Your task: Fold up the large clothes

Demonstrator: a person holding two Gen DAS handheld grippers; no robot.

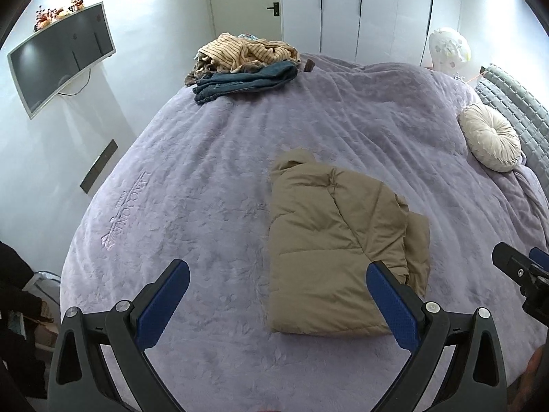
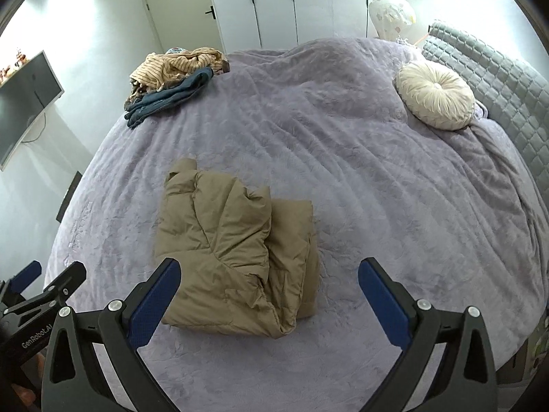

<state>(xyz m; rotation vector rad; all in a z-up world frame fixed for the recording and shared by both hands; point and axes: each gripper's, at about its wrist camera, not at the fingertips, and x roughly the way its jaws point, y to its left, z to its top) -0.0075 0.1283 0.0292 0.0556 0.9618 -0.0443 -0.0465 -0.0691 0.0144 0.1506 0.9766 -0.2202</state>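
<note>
Blue-padded jaws on the left gripper and the right gripper are spread wide and hold nothing, hovering above the near side of the bed. A folded tan puffy jacket lies on the purple blanket just past them. Far left sits a pile of clothes; far right, a round cushion.

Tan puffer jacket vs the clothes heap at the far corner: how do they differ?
The tan puffer jacket is one garment, folded into a compact block; the clothes heap is several garments, crumpled and unfolded. The jacket is plain tan; the heap mixes striped beige and dark blue denim. The jacket lies just ahead of both open grippers; the heap sits at the far edge. Both rest on the purple bedspread, untouched.
</note>
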